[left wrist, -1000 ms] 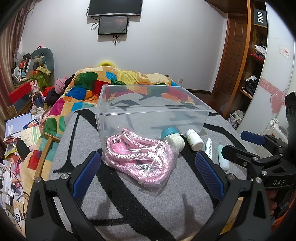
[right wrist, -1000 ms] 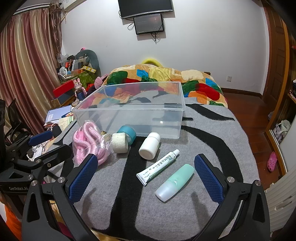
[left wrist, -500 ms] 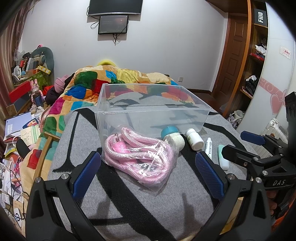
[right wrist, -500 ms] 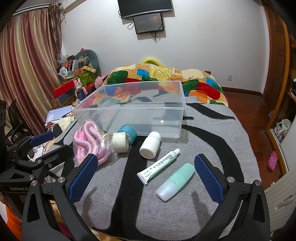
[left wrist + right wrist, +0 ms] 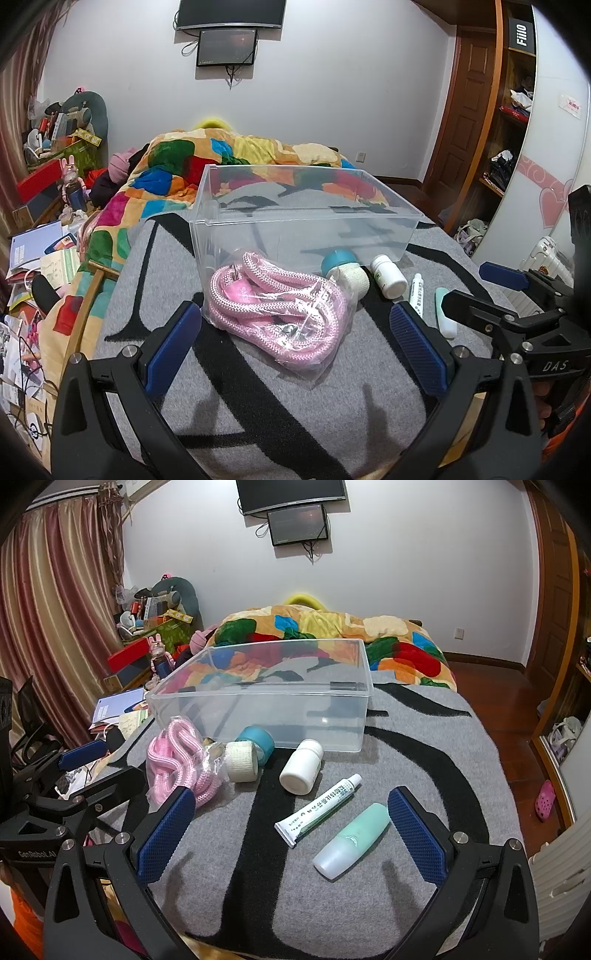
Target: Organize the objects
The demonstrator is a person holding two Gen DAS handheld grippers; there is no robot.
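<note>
Both grippers' fingers stood wide apart, holding nothing. The bagged pink rope [image 5: 280, 306] lay just ahead between the left gripper [image 5: 295, 343] fingers. The green bottle [image 5: 352, 840] and white tube [image 5: 317, 810] lay between the right gripper [image 5: 290, 834] fingers, the clear bin [image 5: 266, 701] beyond.

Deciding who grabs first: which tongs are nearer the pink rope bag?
Left. The left tongs hang open right over the pink rope bag, which lies between their tips. The right tongs, also open, sit off to its right, above the ointment tube.
</note>
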